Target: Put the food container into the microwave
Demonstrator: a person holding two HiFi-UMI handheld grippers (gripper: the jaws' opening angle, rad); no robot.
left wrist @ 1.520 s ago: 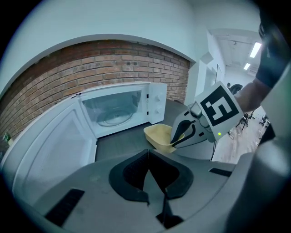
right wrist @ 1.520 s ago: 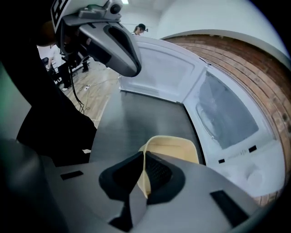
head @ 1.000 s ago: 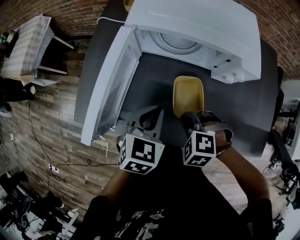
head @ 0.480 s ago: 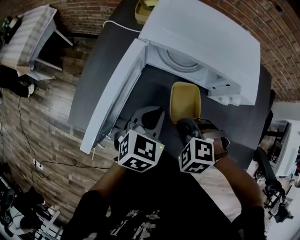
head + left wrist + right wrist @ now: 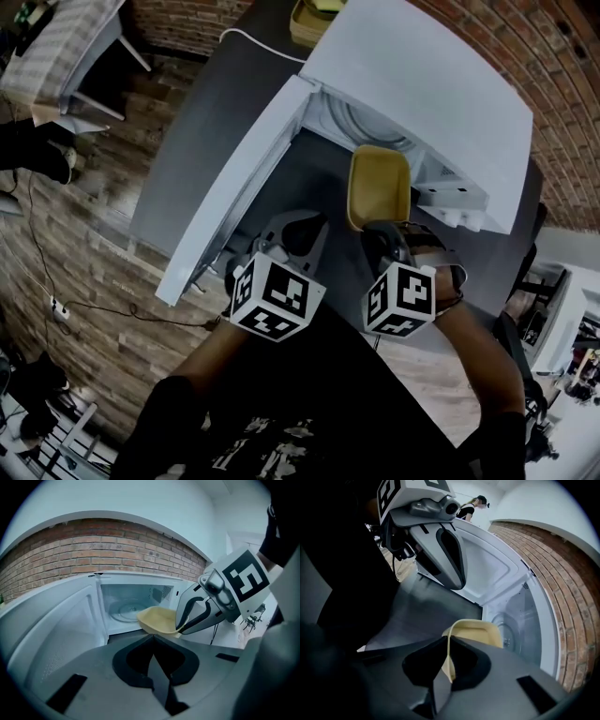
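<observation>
Head view, with both gripper views. The right gripper (image 5: pixel 380 231) pinches the near rim of the yellow food container (image 5: pixel 379 186). In the right gripper view its jaws are nearly pressed together, with the thin yellow wall (image 5: pixel 448 660) clamped between them. The container is empty, open side up and roughly level. It is carried clear of the dark table (image 5: pixel 211 122), directly in front of the microwave (image 5: pixel 431 98). Its far end reaches the mouth of the cavity, but it is not yet on the glass turntable (image 5: pixel 123 611) seen inside.

The microwave door (image 5: pixel 234 192) stands swung fully open to the left of the cavity.

The left gripper (image 5: pixel 292 230) hangs beside the right one, between the open door and the container, touching neither. In the left gripper view its jaws (image 5: pixel 152 641) are pressed together along a single seam and hold nothing. That view also shows the right gripper (image 5: pixel 197 613) from the side, with the container (image 5: pixel 157 619) projecting from its tips toward the cavity.

Each gripper bears a cube with square markers, the left (image 5: pixel 275 298) and the right (image 5: pixel 401 298), and the person's forearms run down from these to the lower edge. A brick wall (image 5: pixel 539 47) stands behind the microwave, and a wood-plank floor (image 5: pixel 84 234) lies to the left of the table.
</observation>
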